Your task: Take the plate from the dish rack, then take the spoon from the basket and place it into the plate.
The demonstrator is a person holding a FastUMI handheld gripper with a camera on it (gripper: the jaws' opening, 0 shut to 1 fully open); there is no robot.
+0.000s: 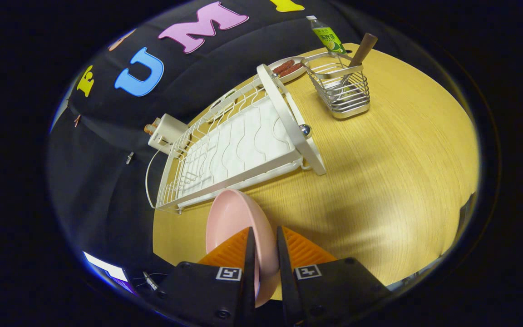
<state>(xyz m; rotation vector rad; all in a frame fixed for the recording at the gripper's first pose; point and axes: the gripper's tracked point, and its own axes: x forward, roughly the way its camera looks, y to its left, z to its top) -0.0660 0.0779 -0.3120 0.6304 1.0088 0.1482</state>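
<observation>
Gripper (265,236): fingers nearly closed, clamping pink plate (232,222) on edge, near dish rack (239,145). Bottle (328,37) label beyond basket (345,88): illegible.

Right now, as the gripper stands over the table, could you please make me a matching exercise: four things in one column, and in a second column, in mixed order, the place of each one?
Things:
1. pink plate
2. spoon
3. bottle
4. dish rack

Places:
A. standing in the wire basket
B. on the table, ahead of the fingers, with no dishes in it
C. beyond the basket, by the booth's wall
D. held on edge between the fingers of the gripper

Pairs: 1-D, 2-A, 3-C, 4-B
</observation>
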